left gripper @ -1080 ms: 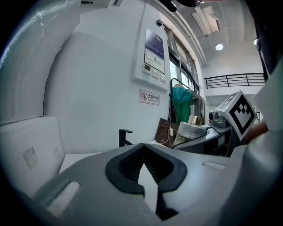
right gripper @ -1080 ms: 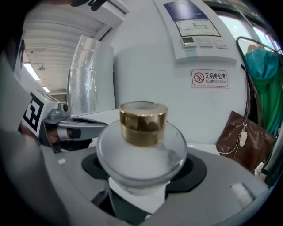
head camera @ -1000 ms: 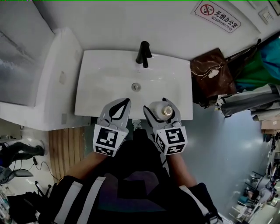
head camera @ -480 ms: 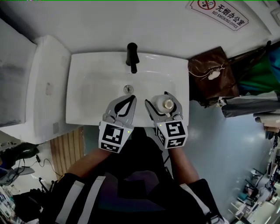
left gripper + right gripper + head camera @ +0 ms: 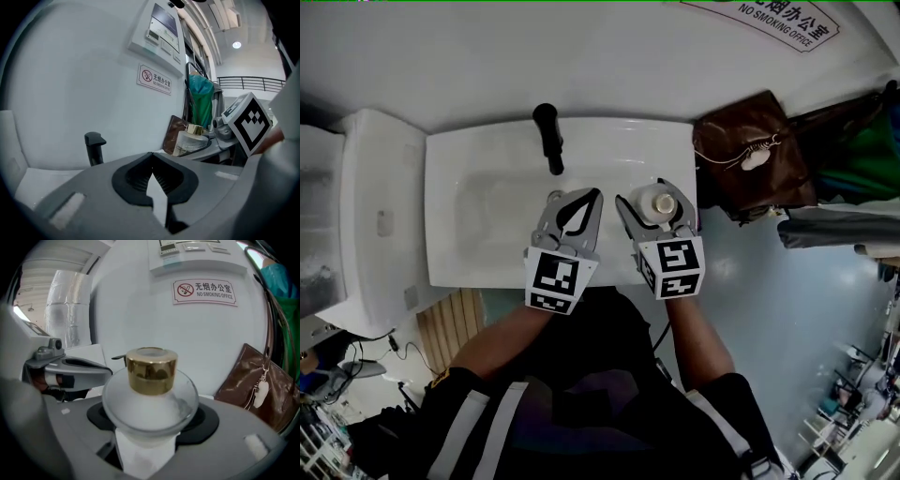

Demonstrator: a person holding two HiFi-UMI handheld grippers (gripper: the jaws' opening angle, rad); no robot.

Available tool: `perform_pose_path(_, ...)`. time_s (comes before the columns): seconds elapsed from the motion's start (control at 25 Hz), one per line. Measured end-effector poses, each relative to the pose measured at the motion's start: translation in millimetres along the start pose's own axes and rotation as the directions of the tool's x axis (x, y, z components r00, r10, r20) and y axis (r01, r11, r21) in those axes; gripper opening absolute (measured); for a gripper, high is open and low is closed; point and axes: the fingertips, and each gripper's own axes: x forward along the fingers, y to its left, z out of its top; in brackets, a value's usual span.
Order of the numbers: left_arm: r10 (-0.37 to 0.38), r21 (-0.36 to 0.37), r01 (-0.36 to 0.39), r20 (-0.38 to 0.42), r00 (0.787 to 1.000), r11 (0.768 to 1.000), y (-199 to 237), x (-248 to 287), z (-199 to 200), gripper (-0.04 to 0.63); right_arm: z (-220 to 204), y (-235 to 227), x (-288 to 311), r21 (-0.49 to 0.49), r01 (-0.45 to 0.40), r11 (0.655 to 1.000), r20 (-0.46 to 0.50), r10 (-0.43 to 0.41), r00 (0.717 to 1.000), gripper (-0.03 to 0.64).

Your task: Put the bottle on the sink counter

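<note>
Since we're looking almost straight down, the white wall [image 5: 609, 66] takes up the top of the head view, with a no-smoking sign [image 5: 778, 17] up in the corner. Below it is the white sink [image 5: 439, 216], and a brown bag [image 5: 750, 155] sits just off its right edge. Both of our grippers are out over the front half of the basin. The left gripper [image 5: 591, 195] is over the middle, near the drain, with its fingers [image 5: 93, 201] together and nothing between them. The right gripper [image 5: 656, 208] is beside it, over the flat surface [image 5: 680, 141] at the sink's right end. Its fingers [image 5: 253, 437] are spread wide and clamped on the bottle [image 5: 150, 399], which stands upright between them. We honestly can't tell whether the bottle's base is touching the surface. The black faucet [image 5: 548, 141] stands at the back rim, well clear of both grippers. Smallest bit: the bottle's shiny gold cap [image 5: 151, 371] on top.
</note>
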Motion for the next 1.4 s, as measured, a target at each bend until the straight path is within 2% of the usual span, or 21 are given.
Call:
perform_pose_path(0.56, 0.039, 0.025, -0.037, -0.058, 0.998, 0.999, 15, 84, -14, -0.003, -16, -64, 56, -0.013, 0.032, 0.999, -0.042, -0.032, 0.999, 0.339)
perform_pose_path(0.84, 0.055, -0.031, -0.059, -0.120, 0.991, 0.998, 28, 117, -29, -0.003, -21, -90, 86, -0.006, 0.053, 0.999, -0.034, -0.053, 0.998, 0.339)
perform_pose_path(1.04, 0.059, -0.069, -0.070, -0.147, 0.987, 0.995, 33, 137, -38, -0.003, -29, -103, 99, -0.001, 0.063, 0.998, -0.077, -0.063, 0.995, 0.339)
perform_pose_path(1.4, 0.080, -0.075, -0.095, -0.174, 0.981, 0.993, 43, 167, -49, -0.003, -42, -128, 123, 0.005, 0.091, 0.996, -0.113, -0.090, 0.989, 0.339)
